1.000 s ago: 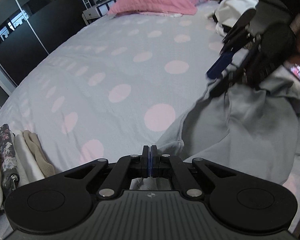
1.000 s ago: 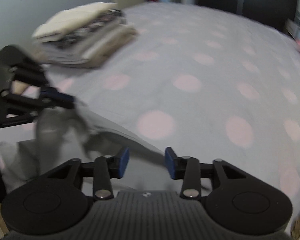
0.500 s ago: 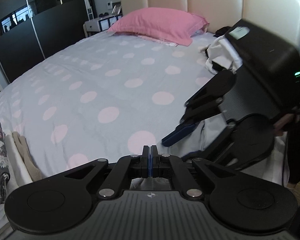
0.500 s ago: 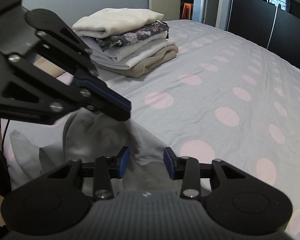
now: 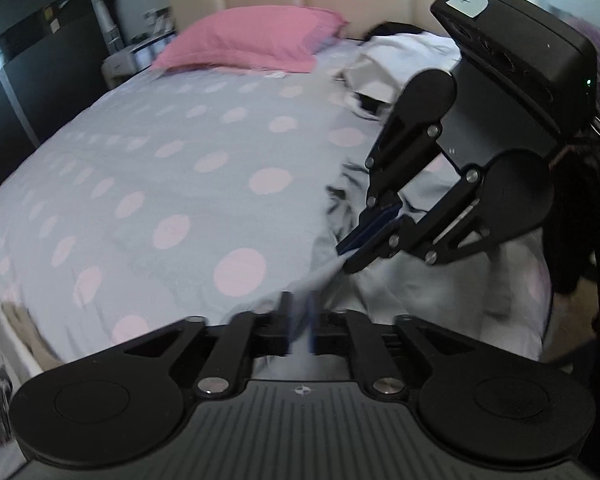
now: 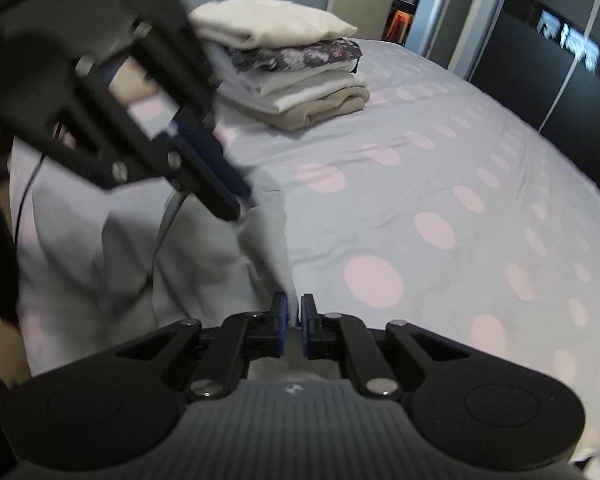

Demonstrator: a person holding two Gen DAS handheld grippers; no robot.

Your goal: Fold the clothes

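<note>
Grey garment (image 6: 112,256) lay crumpled at near edge of dotted bed (image 6: 440,168). Right gripper (image 6: 294,314): jaws had just been closing, pinched on garment fold. Left gripper (image 5: 300,320): jaws had just been opening, slightly apart, cloth between them, no grip. Folded stack (image 6: 296,68) sat well apart.
</note>
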